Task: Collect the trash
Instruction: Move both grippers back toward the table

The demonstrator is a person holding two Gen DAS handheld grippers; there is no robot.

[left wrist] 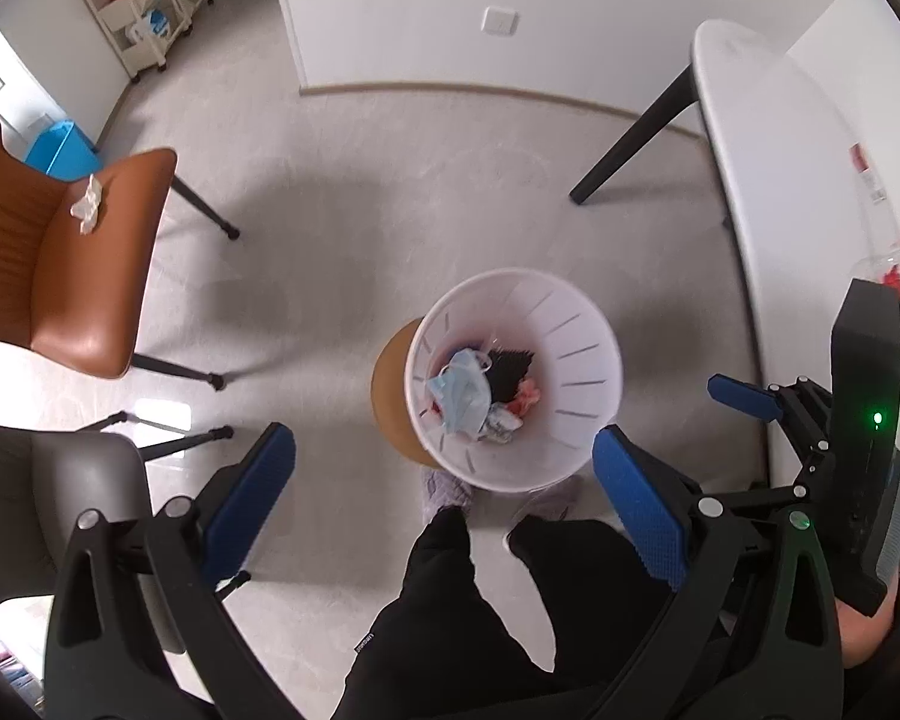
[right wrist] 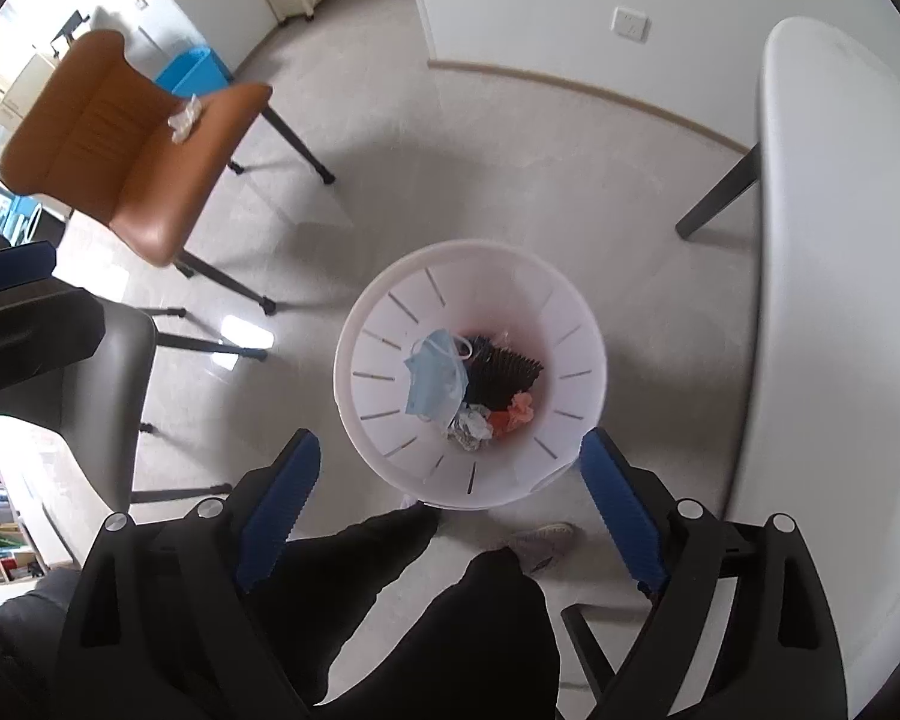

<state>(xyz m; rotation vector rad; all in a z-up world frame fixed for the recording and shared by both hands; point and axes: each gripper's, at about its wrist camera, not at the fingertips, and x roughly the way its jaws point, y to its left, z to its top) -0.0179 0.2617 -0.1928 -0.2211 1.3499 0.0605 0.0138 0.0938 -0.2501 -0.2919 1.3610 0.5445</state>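
Note:
A white slotted waste bin [left wrist: 576, 324] [right wrist: 384, 420] stands on the floor below both grippers. Inside it lie a blue face mask [left wrist: 459, 393] [right wrist: 432, 378], a black ridged piece [right wrist: 504, 369], an orange wrapper [right wrist: 513, 411] and crumpled foil [right wrist: 471, 429]. My left gripper [left wrist: 444, 438] hangs open above the bin's near rim, with nothing between its blue pads. My right gripper [right wrist: 450, 438] is also open and empty over the bin. A crumpled white tissue [left wrist: 87, 204] [right wrist: 184, 117] lies on the brown chair's seat.
The brown chair [left wrist: 60, 276] [right wrist: 132, 168] is at the left, a grey chair [left wrist: 60, 492] nearer. A white table [left wrist: 780, 180] [right wrist: 840, 240] runs along the right, with clear plastic and red scraps [left wrist: 888, 273] on it. A person's legs in black trousers [left wrist: 450, 618] stand behind the bin.

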